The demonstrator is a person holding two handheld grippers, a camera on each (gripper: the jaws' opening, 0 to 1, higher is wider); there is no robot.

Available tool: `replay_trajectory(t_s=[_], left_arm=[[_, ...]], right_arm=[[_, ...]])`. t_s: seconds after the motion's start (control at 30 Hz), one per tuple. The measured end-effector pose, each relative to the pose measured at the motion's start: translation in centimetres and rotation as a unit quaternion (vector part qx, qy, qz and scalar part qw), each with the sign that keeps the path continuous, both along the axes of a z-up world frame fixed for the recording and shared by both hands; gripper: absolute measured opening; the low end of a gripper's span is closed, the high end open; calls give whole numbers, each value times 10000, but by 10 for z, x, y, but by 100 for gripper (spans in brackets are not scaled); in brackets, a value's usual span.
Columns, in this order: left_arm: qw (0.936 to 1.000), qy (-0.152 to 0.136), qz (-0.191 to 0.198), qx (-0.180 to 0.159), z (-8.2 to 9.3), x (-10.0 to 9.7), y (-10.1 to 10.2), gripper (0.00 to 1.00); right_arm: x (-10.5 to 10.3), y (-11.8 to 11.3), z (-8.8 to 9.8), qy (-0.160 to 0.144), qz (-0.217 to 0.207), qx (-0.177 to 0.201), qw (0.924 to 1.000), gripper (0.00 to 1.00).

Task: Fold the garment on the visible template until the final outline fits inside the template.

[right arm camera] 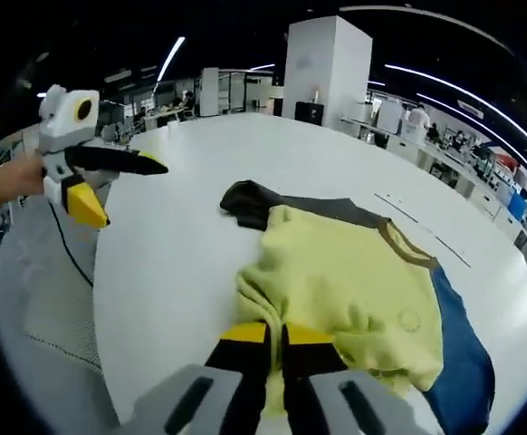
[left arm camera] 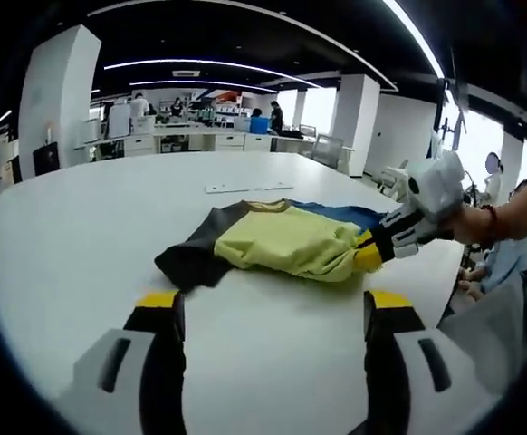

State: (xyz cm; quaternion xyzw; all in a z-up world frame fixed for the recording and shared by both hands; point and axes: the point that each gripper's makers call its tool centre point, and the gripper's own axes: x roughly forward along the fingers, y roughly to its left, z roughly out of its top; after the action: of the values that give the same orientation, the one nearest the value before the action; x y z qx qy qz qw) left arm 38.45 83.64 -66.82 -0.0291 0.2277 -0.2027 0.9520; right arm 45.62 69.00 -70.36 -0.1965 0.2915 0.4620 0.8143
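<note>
yellow fabric of the garment point(right arm camera: 354, 290), lying mid-table point(left arm camera: 82, 245), is bunching in your right gripper point(right arm camera: 277, 349), its jaws pinching the hem. your left gripper point(left arm camera: 273, 313) is hovering spread and empty. lifting one-handed risks dragging the dark sleeve point(left arm camera: 191, 258) askew. the right gripper view is revealing the blue underlayer point(right arm camera: 463, 353) and the table marks point(right arm camera: 426, 231).

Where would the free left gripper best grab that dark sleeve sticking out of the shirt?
Probably at the dark sleeve's loose outer end, coming in low from the open table side. It lies flat and spread away from the yellow shirt, nothing on top. The left gripper is open and apart; the right gripper already pinches the shirt's opposite edge.
</note>
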Motion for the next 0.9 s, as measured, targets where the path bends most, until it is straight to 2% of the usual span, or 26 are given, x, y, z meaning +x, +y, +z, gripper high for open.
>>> replay_trajectory(t_s=[0.07, 0.2, 0.57, 0.7, 0.9], left_arm=[[10000, 7, -37, 3, 0, 0, -1, 76], [10000, 5, -62, -12, 0, 0, -2, 76], [9998, 71, -197, -11, -4, -1, -11, 75], [9997, 87, -244, -31, -6, 2, -14, 75], [9995, 110, -298, -59, -7, 8, -21, 74]], right_arm=[[11, 1, 9, -95, -30, 73, 9999, 0], [27, -2, 15, -161, -110, 55, 9998, 0], [75, -3, 32, -90, -520, 274, 9982, 0], [98, -3, 33, 20, -685, 347, 9970, 0], [121, 2, 23, 406, -815, 421, 9950, 0]])
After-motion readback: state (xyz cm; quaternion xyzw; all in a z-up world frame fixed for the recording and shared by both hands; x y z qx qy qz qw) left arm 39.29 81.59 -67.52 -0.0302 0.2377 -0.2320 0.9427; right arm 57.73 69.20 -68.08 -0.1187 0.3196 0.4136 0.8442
